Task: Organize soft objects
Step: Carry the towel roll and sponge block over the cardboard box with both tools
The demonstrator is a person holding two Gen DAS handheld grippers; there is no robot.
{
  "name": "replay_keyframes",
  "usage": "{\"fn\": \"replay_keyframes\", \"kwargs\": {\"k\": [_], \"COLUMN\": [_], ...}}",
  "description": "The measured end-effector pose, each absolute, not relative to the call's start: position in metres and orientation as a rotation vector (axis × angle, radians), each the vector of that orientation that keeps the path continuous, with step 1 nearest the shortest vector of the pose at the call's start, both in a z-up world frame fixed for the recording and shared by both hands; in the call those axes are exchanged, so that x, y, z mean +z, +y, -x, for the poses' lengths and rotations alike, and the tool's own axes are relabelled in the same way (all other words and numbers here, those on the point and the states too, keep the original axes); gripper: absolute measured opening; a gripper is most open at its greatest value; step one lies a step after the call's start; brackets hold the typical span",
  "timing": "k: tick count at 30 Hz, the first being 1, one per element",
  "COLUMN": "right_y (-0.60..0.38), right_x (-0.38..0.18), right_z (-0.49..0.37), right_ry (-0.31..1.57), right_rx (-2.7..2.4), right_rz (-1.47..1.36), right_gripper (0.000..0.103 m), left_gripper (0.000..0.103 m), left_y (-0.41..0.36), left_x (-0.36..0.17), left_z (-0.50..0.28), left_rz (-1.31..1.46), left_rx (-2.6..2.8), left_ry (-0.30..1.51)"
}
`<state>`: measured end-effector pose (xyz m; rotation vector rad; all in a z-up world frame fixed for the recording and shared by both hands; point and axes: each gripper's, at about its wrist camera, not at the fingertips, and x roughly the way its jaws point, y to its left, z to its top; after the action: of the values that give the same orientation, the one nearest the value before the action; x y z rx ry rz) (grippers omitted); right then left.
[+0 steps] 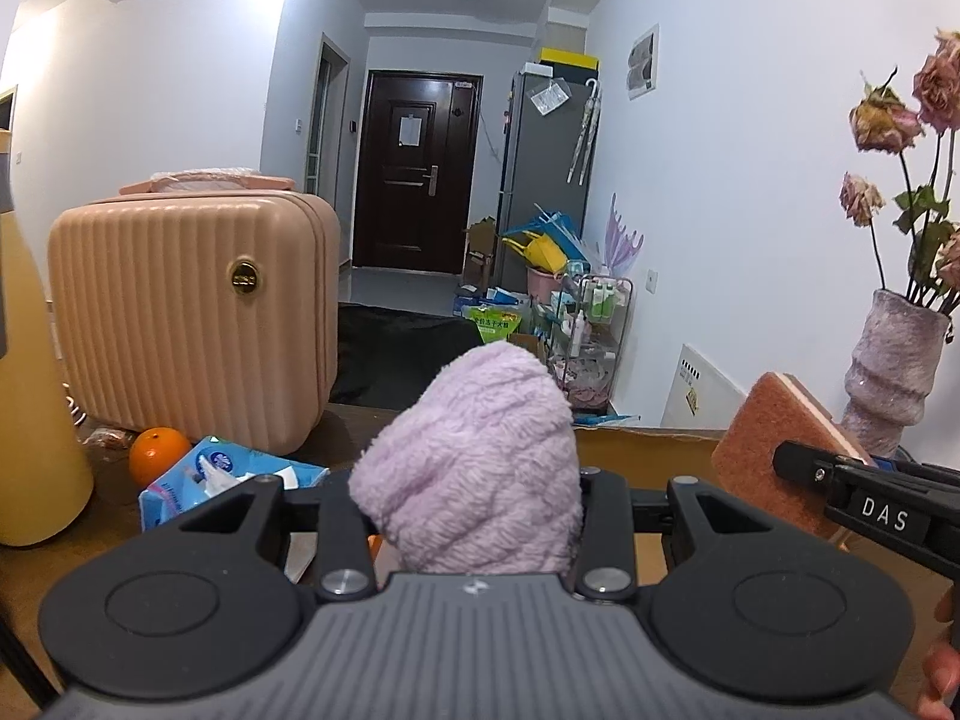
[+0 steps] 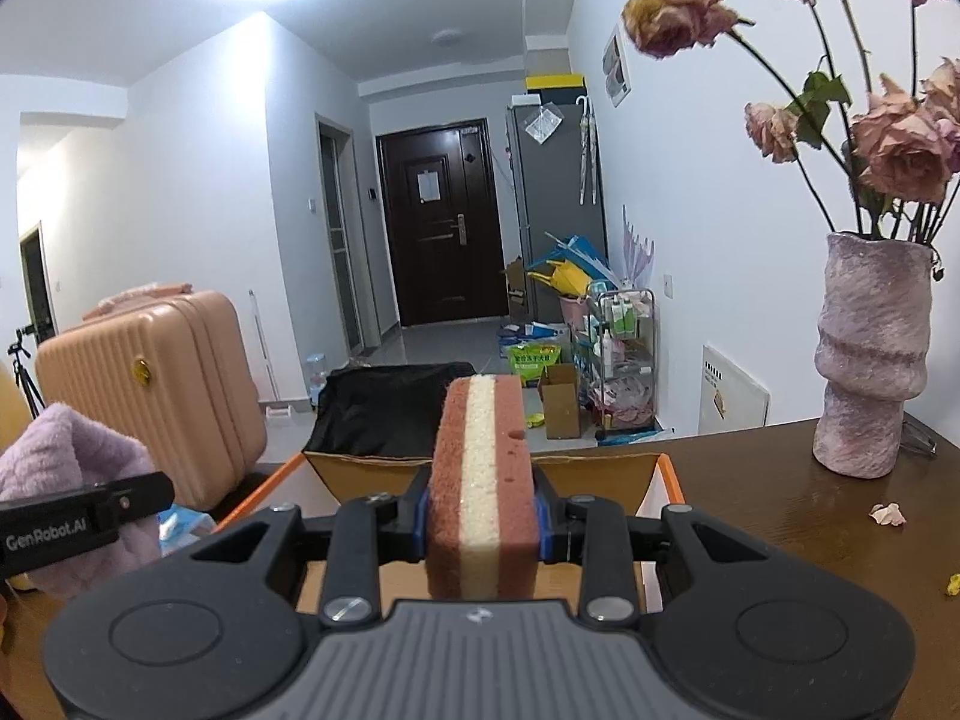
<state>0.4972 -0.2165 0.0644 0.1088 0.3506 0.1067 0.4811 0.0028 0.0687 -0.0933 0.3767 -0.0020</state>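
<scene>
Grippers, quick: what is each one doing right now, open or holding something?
Left gripper: closed on the fluffy lilac cloth.
Right gripper: closed on the brown and cream sponge, held above the cardboard box.

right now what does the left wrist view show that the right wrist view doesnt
Only the left wrist view shows the round orange fruit and the tall yellow bottle.

Only the right wrist view shows the cream middle layer of the brown scouring sponge and fallen pink petals on the dark wooden table.

Both show the fluffy lilac towel, the ribbed peach suitcase, the open cardboard box and the textured lilac vase.
</scene>
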Motion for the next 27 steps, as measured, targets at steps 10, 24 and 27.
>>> {"fn": "replay_keyframes", "kwargs": {"k": [10, 24, 27], "right_y": [-0.21, -0.206, -0.206], "right_x": [0.048, 0.014, 0.01], "right_z": [-0.532, -0.547, -0.55], "right_ry": [0.433, 0.449, 0.465], "right_rx": [0.111, 0.078, 0.071], "right_rz": [-0.076, -0.081, -0.077], "right_gripper": [0.03, 0.03, 0.03], "left_gripper": [0.038, 0.038, 0.038], "left_y": [-0.004, -0.006, -0.011], "left_x": [0.05, 0.015, 0.008], "left_z": [-0.522, -0.55, -0.551], "left_rz": [0.061, 0.037, 0.009], "left_rx": [0.008, 0.063, 0.068], "left_ry": [0.445, 0.487, 0.488]}}
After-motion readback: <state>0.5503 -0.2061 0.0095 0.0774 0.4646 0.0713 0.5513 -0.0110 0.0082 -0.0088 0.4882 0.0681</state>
